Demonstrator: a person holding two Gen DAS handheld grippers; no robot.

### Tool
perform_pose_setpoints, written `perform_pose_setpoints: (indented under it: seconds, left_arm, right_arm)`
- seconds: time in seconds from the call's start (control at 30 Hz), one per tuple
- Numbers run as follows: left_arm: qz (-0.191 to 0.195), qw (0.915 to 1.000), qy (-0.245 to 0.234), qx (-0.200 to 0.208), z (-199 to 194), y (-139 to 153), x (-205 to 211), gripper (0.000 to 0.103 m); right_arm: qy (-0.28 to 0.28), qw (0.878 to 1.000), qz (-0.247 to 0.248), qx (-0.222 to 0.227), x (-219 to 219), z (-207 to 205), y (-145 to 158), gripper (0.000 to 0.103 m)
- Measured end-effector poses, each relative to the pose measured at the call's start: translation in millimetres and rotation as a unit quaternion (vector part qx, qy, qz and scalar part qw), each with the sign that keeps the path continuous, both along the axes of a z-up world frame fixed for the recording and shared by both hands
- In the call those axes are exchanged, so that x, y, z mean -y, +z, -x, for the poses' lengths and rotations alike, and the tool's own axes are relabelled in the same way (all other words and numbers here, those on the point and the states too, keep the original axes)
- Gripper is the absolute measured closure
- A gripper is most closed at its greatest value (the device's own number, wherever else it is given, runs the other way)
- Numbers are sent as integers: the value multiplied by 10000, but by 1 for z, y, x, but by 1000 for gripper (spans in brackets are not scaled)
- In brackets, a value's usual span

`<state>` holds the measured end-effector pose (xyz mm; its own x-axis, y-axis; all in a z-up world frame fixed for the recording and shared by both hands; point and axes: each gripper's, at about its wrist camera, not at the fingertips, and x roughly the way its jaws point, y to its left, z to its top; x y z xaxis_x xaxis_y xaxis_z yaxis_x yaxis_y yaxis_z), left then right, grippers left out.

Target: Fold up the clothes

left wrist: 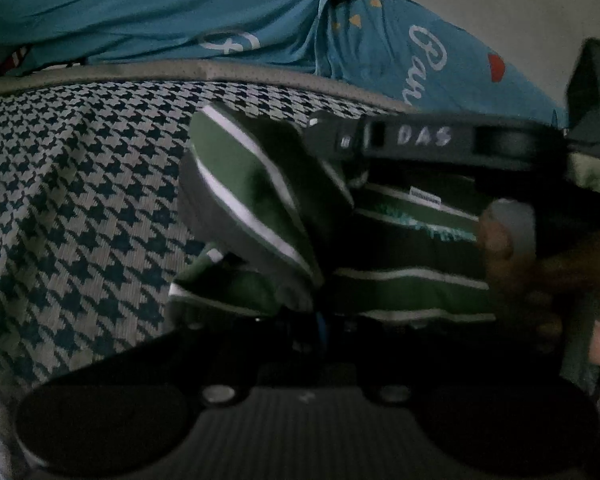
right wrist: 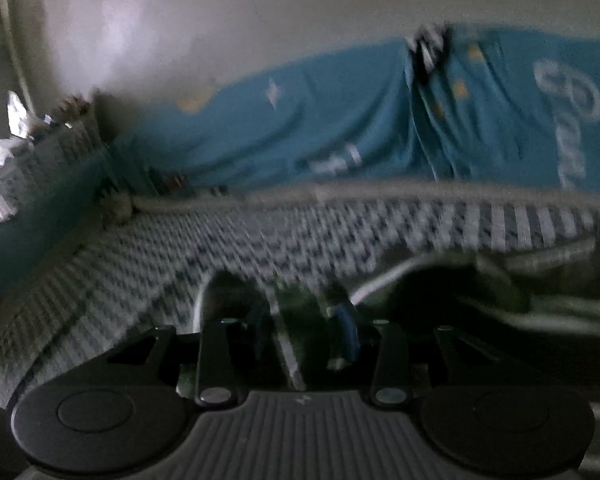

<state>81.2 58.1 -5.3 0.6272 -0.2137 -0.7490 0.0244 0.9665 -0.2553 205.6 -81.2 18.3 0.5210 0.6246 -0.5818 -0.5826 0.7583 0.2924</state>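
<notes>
Green striped garment (left wrist: pixel 399 248) is seen bunched on the houndstooth bed cover (left wrist: pixel 80 200), a blue printed sheet (left wrist: pixel 180 20) behind. Left gripper (left wrist: pixel 319 322) is clamped on a fold of the garment. Right gripper (right wrist: pixel 305 320) is parted, striped cloth between the fingers; whether it is pinched cannot be told through blur.

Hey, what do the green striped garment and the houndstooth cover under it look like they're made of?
The green garment with white stripes looks like soft knit fabric, likely cotton jersey: matte, folding in rounded bulges, with a small sewn label. The blue-and-white houndstooth cover looks like a woven or knitted textile, pattern worked into a slightly coarse matte surface; its fibre cannot be told.
</notes>
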Motion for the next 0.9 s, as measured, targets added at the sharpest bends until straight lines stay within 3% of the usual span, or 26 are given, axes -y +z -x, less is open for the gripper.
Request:
perform_pose_setpoints:
  seconds: [0.1, 0.2, 0.5, 0.73, 0.9]
  left_arm:
    - [-94, 9999, -46, -33, 2, 5, 0, 89]
    - [-111, 9999, -23, 19, 4, 12, -4, 86]
    - [381, 9985, 227, 326, 4, 40, -31, 70]
    - [715, 9946, 584, 473, -8, 39, -45, 57]
    - [995, 9906, 809, 470, -23, 31, -49, 38]
  right_arm:
    - [-194, 9986, 193, -461, 4, -10, -12, 66]
    - [-204, 9976, 211, -627, 8, -13, -13, 66]
    - [71, 9970, 471, -611, 14, -7, -13, 66]
    - [271, 9954, 548, -743, 21, -6, -11, 66]
    - [298, 9970, 299, -655, 36, -10, 3, 66]
